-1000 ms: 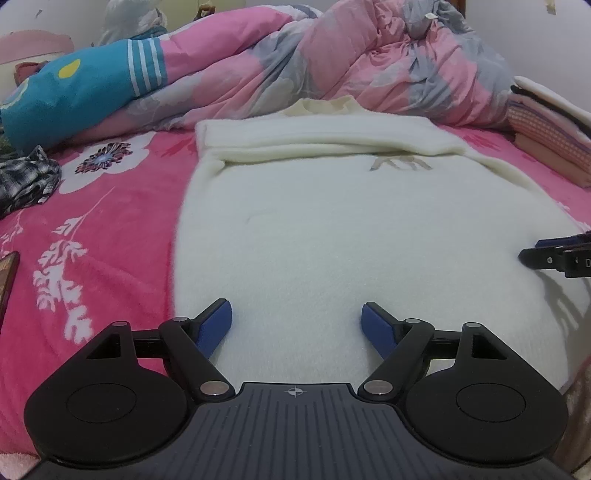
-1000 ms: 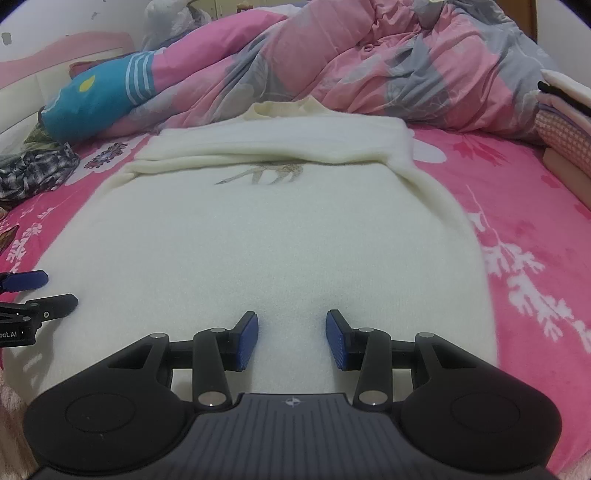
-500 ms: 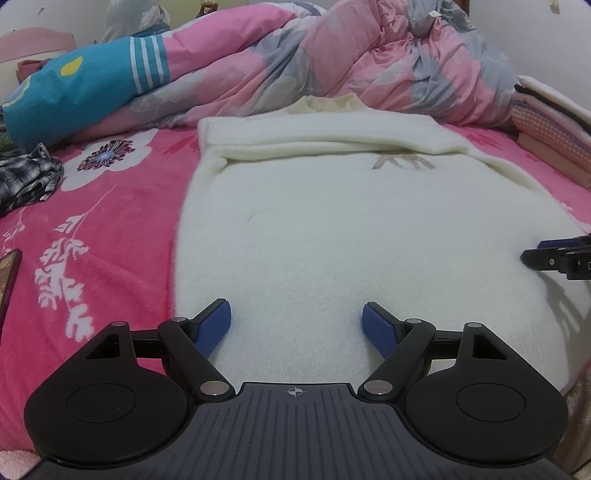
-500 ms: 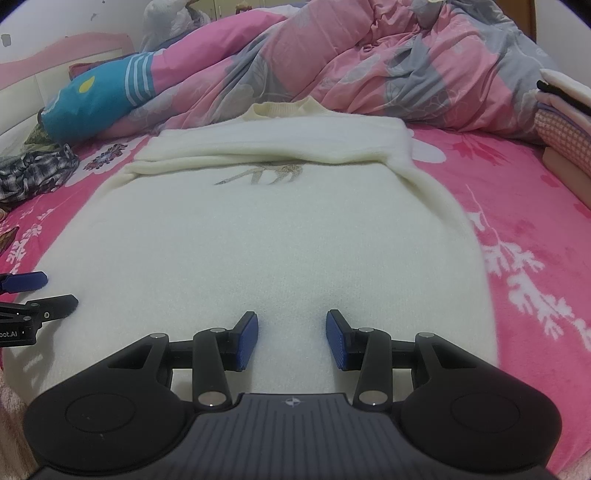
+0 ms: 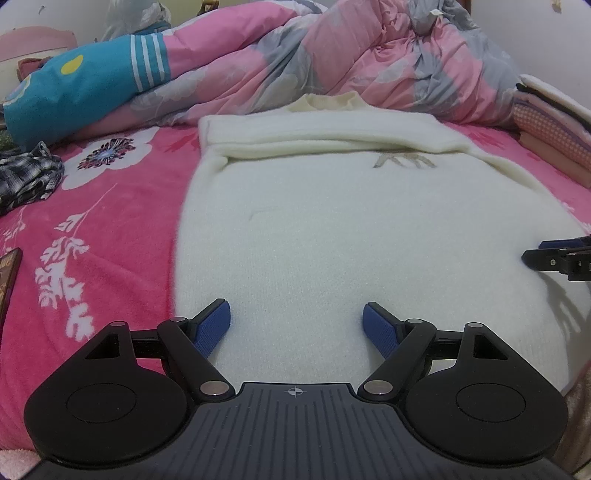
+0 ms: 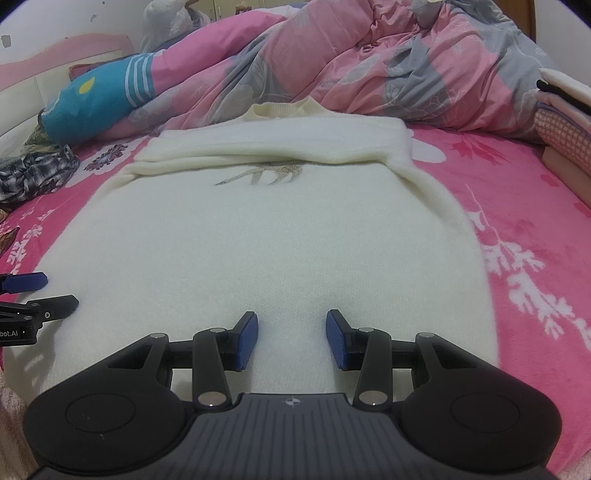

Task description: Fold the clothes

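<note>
I see the cream sweater point(image 5: 343, 236) flat on the pink bedspread point(image 5: 96, 236), near hem hidden behind my grippers, left gripper point(image 5: 296, 325) spread, right gripper point(image 6: 291, 338) half-spread, both empty, nothing shifted since before

A bed with a pink floral sheet point(image 5: 110, 229) fills the room (its rumpled pink-and-grey quilt point(image 5: 351, 62) heaped at the far side), against a pale wall point(image 6: 55, 22) with chipped paint far left.

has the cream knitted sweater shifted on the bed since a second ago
No. The cream knitted sweater lies where it did: its folded sleeve edge meets the same white flower on the pink floral blanket.
</note>
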